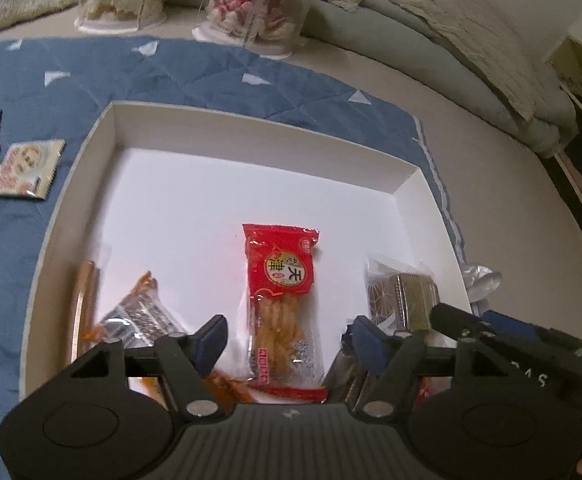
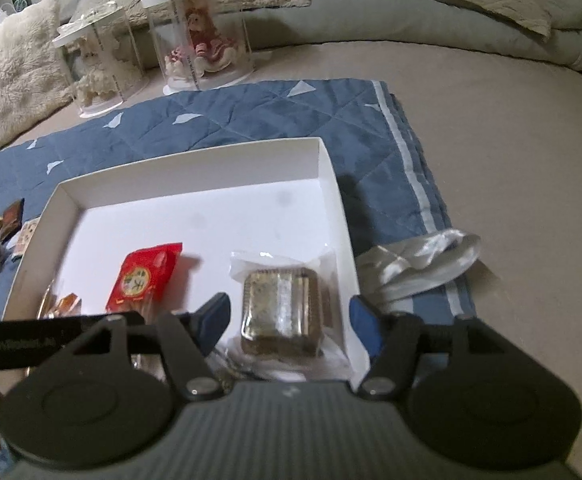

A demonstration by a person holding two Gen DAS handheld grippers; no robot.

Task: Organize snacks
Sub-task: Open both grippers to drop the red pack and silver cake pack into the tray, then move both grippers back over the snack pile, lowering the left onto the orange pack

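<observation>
A white box lies on a blue quilt. Inside it are a red twist-snack packet, a clear-wrapped brown cake, and orange and silver wrappers at the left. My left gripper is open above the near end of the red packet, holding nothing. My right gripper is open, its fingers either side of the brown cake, apart from it. The right gripper also shows in the left wrist view.
Loose snack packets lie on the quilt left of the box: a white printed one and brown ones. Crumpled silver plastic lies right of the box. Two clear doll cases stand behind, with pillows.
</observation>
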